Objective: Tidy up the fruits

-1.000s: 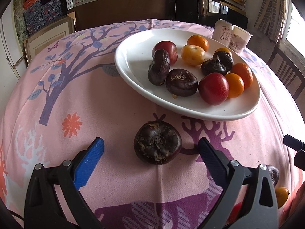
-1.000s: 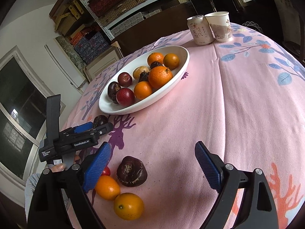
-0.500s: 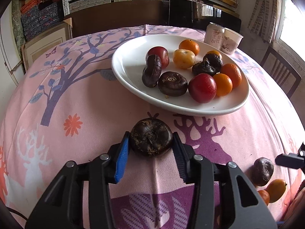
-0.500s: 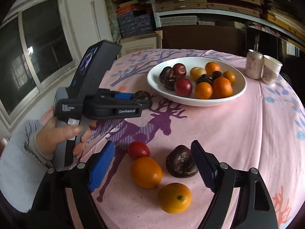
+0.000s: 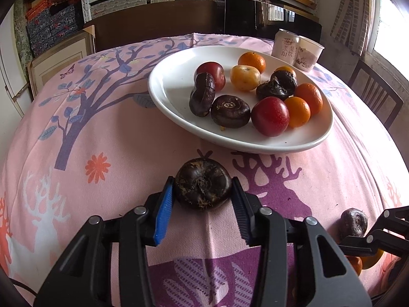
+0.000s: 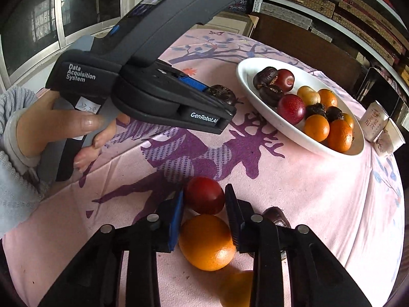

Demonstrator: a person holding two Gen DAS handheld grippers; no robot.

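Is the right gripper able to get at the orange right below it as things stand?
Probably not: the right gripper is shut on the red fruit, so it would have to place that first. The orange itself lies uncovered.

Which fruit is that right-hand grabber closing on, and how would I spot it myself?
Start at the white plate on the pink tablecloth, then come to the loose fruit at the near edge, in front of the purple deer print. The right gripper has its pads on a red plum. It is the only smooth dark-red fruit there, just beyond an orange.
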